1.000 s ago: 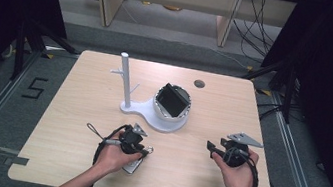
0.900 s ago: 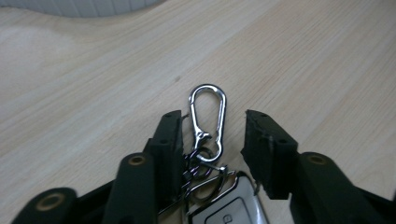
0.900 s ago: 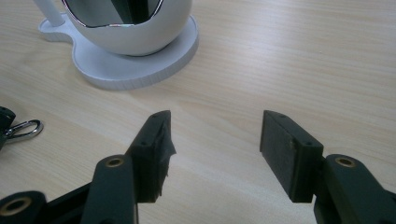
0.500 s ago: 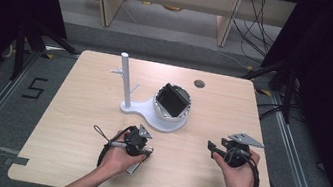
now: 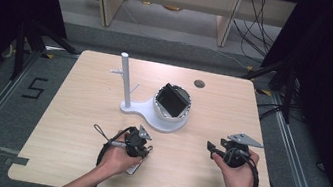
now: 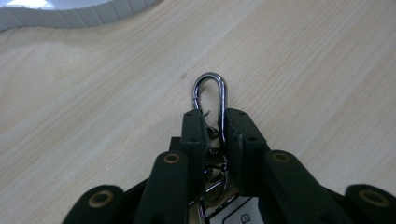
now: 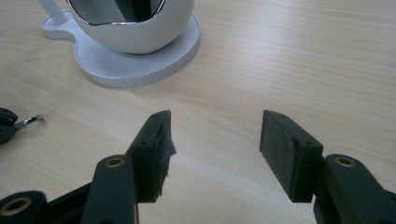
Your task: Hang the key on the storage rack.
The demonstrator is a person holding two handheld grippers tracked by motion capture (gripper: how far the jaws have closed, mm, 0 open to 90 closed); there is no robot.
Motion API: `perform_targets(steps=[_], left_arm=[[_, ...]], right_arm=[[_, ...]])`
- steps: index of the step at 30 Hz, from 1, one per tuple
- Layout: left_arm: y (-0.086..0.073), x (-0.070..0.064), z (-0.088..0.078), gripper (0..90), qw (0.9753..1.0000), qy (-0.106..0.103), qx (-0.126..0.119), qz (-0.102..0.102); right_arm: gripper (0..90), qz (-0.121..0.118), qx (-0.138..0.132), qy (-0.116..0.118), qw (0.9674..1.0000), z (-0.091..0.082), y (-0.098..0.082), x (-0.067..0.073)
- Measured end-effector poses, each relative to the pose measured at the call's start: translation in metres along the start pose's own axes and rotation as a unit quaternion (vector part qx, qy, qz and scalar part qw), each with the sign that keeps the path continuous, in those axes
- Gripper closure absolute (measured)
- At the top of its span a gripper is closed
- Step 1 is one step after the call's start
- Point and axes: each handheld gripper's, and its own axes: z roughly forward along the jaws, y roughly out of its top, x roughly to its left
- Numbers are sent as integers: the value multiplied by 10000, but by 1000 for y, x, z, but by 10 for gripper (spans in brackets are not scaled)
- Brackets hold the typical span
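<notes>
Left gripper lower centre, jaws pinching carabiner. Right gripper lower right, jaws spread, empty. White stand centre frame.

In the left gripper view, the jaws cover the lower half of the metal clip, and the white tag at six o'clock is cut off. The white stand at eleven o'clock is cropped.
</notes>
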Motion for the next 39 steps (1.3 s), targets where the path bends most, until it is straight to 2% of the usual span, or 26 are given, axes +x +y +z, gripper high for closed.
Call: perform_targets(steps=[1,2,3,4,6,7,8,9,10,11,12,13,14,16,17,20,25,28,30,31,32,34,36,37,39], left_arm=[[0,1,-1,828,9999,-125,-99,-24],[0,3,-3,869,10000,-34,-62,6],[-2,5,-1,868,9998,-125,-151,-38],[-3,7,-2,868,9997,-197,-134,-28],[-5,7,-1,868,9994,-263,-186,-154],[-5,8,-2,869,9995,-221,-207,-69],[-5,8,-2,869,9996,-219,-195,-23],[-6,7,-1,869,9994,-219,-248,-32],[-6,7,-2,869,9994,-239,-235,-73],[-6,7,-2,869,9995,-211,-205,-80],[-7,7,-2,870,9993,-244,-261,-50],[-8,7,-2,870,9992,-239,-319,-52],[-8,7,-2,870,9991,-263,-328,-75],[-10,7,-3,870,9984,-249,-477,-180],[-11,8,-5,870,9981,-287,-513,-157],[-13,9,-12,870,9959,-255,-840,-219],[-14,15,-25,870,9909,-193,-1296,-312],[-15,18,-34,870,9863,-140,-1592,-416],[-15,20,-40,871,9823,-116,-1805,-488],[-15,23,-42,870,9812,-117,-1880,-407],[-16,22,-44,871,9785,-118,-1988,-535],[-16,25,-52,871,9757,-22,-2118,-566],[-17,27,-59,871,9722,33,-2260,-618],[-17,29,-62,870,9704,60,-2331,-635],[-17,31,-69,871,9671,129,-2450,-674]], right_arm=[[450,-35,-13,-48,10000,-1,0,0],[450,-56,-53,-81,9999,0,0,-1],[450,-47,-28,-62,10000,-1,0,-1],[450,-23,-12,-26,10000,-1,0,-1],[450,-30,-46,11,10000,1,0,-2],[450,107,-26,-17,9999,1,-1,1],[450,113,-14,-16,9999,1,-1,1],[450,-82,-31,-66,9999,1,0,-2],[450,118,-18,-11,9999,1,-1,1],[450,116,-15,-12,9999,1,-1,2],[450,-42,-38,9,10000,1,-1,-2],[450,-32,-28,16,10000,1,-1,-1],[450,-79,-26,-79,9999,0,0,-2],[450,-49,-6,-61,10000,-1,-1,-2],[450,-18,-46,-23,10000,0,-1,-2],[450,-43,4,-61,10000,0,-1,-2],[451,-47,-44,-72,10000,-1,0,-2],[451,-60,-114,-73,9999,-1,-1,-2],[451,-44,-115,-65,9999,-1,-1,-2],[451,-52,-110,-68,9999,-1,-1,-2],[451,-54,-117,-69,9999,-1,-1,-2],[451,-16,-102,-38,9999,-1,-1,-1],[452,-65,-85,-141,9998,-2,0,-1],[452,-48,-148,-64,9999,-1,0,-1],[452,-56,-147,-68,9999,-2,0,-1]])
